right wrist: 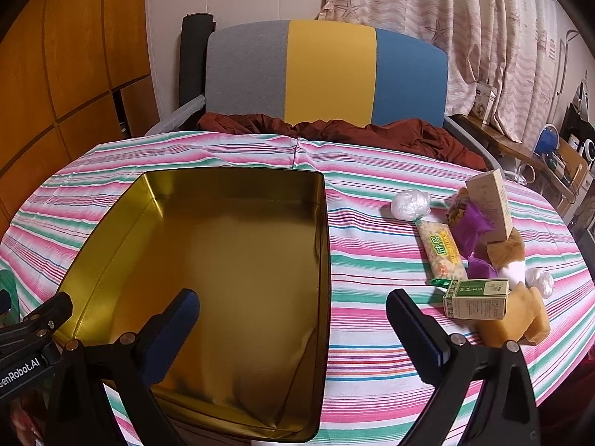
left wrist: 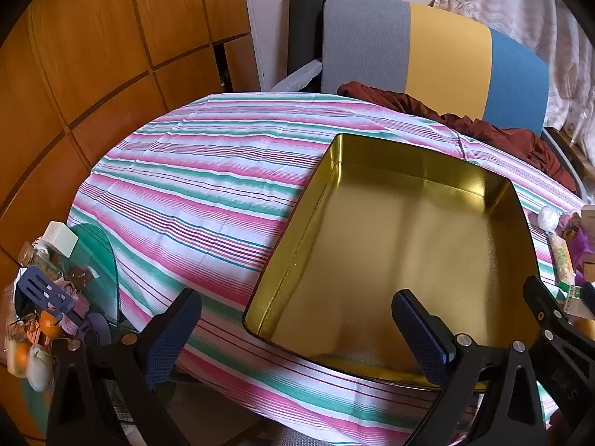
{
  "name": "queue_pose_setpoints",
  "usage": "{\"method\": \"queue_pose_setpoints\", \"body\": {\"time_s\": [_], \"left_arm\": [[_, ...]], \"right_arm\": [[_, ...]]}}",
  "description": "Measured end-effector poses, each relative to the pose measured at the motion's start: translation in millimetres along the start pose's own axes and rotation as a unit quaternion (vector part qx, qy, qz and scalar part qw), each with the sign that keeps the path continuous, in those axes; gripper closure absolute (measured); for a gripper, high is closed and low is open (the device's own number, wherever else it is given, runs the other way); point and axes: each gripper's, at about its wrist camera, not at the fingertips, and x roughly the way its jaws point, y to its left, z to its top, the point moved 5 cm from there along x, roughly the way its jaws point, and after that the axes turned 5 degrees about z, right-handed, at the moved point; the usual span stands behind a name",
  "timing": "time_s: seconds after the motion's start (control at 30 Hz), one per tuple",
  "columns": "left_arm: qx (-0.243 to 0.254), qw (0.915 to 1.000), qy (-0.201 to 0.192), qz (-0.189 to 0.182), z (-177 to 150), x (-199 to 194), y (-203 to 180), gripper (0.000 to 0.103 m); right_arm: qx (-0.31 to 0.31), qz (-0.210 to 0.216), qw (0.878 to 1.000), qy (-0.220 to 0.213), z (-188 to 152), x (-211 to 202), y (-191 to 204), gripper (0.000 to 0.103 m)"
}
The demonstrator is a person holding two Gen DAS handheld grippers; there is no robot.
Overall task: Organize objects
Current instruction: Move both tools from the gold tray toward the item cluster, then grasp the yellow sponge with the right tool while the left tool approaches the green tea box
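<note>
An empty gold metal tin [left wrist: 390, 245] lies open on the striped tablecloth; it also shows in the right wrist view [right wrist: 223, 278]. My left gripper [left wrist: 297, 327] is open and empty over the tin's near left corner. My right gripper [right wrist: 293, 319] is open and empty over the tin's near right rim. To the right of the tin lies a pile of items: a green box [right wrist: 478, 299], a long snack packet [right wrist: 442, 252], a white plastic ball [right wrist: 411, 204], purple pouches [right wrist: 472, 228], a tall cream box [right wrist: 491, 200] and tan pouches [right wrist: 517, 319].
The striped tablecloth [left wrist: 193, 193] covers a round table. A grey, yellow and blue chair [right wrist: 327, 74] with a dark red cloth [right wrist: 334, 130] stands behind it. A glass side table [left wrist: 93, 260] with clutter stands at the left. Wooden cabinets [left wrist: 93, 55] line the left wall.
</note>
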Motion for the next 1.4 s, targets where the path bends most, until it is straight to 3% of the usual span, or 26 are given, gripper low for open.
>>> {"method": "queue_pose_setpoints", "body": {"time_s": [0.5,0.6,0.73,0.83,1.03,1.17,1.23,1.4], "left_arm": [[-0.004,0.9999,0.006,-0.008,-2.5,-0.8,-2.9,0.000],[-0.001,0.9990,0.007,-0.045,-6.0,-2.3,-10.6,0.000],[-0.009,0.9888,0.047,-0.141,-18.0,1.6,-30.0,0.000],[-0.016,0.9822,0.059,-0.177,-26.2,-2.0,-45.8,0.000],[0.014,0.9766,0.049,-0.209,-32.9,-20.2,-82.8,0.000],[0.055,0.9732,0.026,-0.222,-35.4,-39.2,-111.0,0.000],[0.073,0.9721,0.018,-0.222,-34.8,-46.5,-120.9,0.000],[0.093,0.9733,0.004,-0.210,-36.7,-57.6,-126.0,0.000]], "right_arm": [[0.000,0.021,1.000,-0.016,-1.0,-7.2,-4.6,0.001],[-0.005,0.030,0.999,-0.039,0.1,-16.6,-11.4,0.001],[0.004,0.027,0.998,-0.056,-1.7,-24.9,-34.2,0.003],[0.026,0.014,0.997,-0.066,-10.8,-31.7,-68.4,0.009],[0.095,-0.031,0.992,-0.070,-40.7,-41.3,-148.8,0.016],[0.119,-0.026,0.989,-0.085,-36.0,-38.9,-192.8,0.020],[0.118,-0.013,0.989,-0.089,-29.8,-31.0,-203.6,0.020],[0.087,0.029,0.995,-0.037,-31.4,1.3,-188.7,0.023]]}}
